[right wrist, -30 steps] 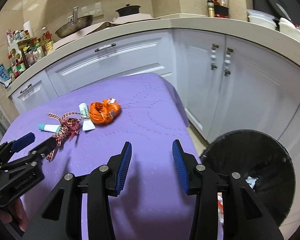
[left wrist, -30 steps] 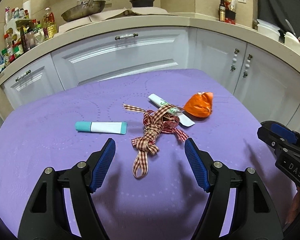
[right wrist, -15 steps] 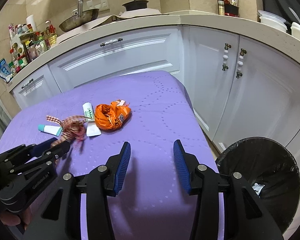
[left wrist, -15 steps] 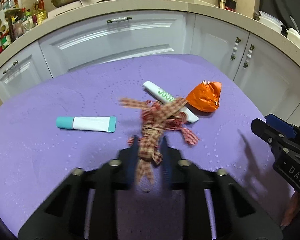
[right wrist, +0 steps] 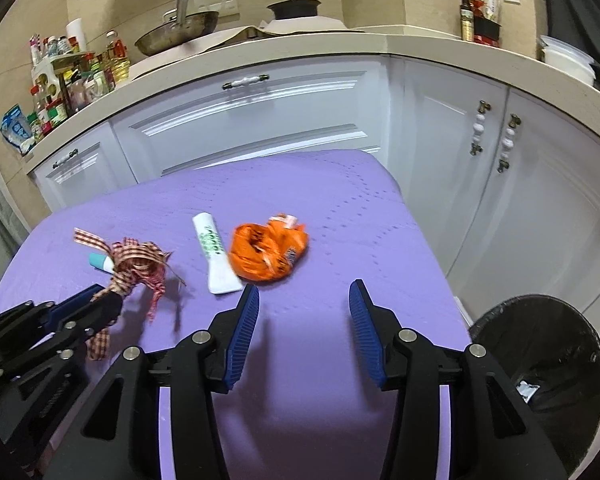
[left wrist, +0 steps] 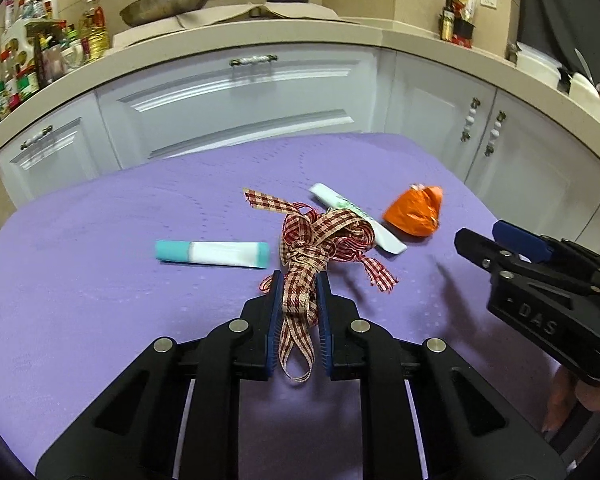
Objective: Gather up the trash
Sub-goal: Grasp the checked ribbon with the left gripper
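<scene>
Purple-covered counter (left wrist: pixel 100 280) in a kitchen, white cabinets behind, four pieces of litter in a loose row

At far left, a teal-capped tube (left wrist: pixel 212 254) lying flat, long axis left to right, cap to the left

Just right of it, a red-and-cream checked ribbon (left wrist: pixel 320 236), a knotted tangle with its long tail running from far to near. Left tongs (left wrist: pixel 298 280) closing narrow on that tail, blue pads pressing it from both sides, a loose loop hanging out on the near side, the knot just beyond the tips

Under the tangle's right edge, a white tube (left wrist: pixel 384 238) with green print, lying on a slant, cap end far-left, flat end near-right

Right again, a crumpled orange wrapper (left wrist: pixel 414 216), close to the white tube

Right tongs (right wrist: pixel 304 292) about half open, holding nothing, hovering near the wrapper

At far right, on the floor beyond the counter's edge, a black-lined bin (right wrist: pixel 540 364), mouth open

Step in hand, by judgement: gripping the ribbon, first pick of the clear-up. Next move likely needing a lift high enough to free the trailing ends from the white tube, then a carry rightward past the right tongs to the bin
</scene>
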A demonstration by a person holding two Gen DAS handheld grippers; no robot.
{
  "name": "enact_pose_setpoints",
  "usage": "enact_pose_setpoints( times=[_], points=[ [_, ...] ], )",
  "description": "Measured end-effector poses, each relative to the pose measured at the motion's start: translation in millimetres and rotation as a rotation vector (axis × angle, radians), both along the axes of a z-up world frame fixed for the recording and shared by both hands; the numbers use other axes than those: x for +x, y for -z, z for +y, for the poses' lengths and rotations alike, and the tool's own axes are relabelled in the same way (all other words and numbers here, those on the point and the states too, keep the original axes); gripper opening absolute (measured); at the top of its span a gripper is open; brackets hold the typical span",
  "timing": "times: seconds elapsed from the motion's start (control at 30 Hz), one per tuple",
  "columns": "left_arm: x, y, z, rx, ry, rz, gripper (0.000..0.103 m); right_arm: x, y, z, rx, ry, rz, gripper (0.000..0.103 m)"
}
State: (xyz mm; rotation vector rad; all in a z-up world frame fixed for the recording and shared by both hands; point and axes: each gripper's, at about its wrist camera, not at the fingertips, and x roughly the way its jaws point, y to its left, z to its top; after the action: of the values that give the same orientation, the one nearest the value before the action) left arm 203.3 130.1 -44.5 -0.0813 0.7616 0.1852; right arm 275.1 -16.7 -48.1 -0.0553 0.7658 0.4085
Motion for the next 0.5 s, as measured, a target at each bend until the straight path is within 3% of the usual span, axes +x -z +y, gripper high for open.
enact_pose_setpoints(
  times=[0.5],
  points=[
    [-33, -7, 65, -0.009, -0.133, -0.023, 0.016, 21, 2, 30, -0.023, 0.001, 0.001, 0.06]
  ],
)
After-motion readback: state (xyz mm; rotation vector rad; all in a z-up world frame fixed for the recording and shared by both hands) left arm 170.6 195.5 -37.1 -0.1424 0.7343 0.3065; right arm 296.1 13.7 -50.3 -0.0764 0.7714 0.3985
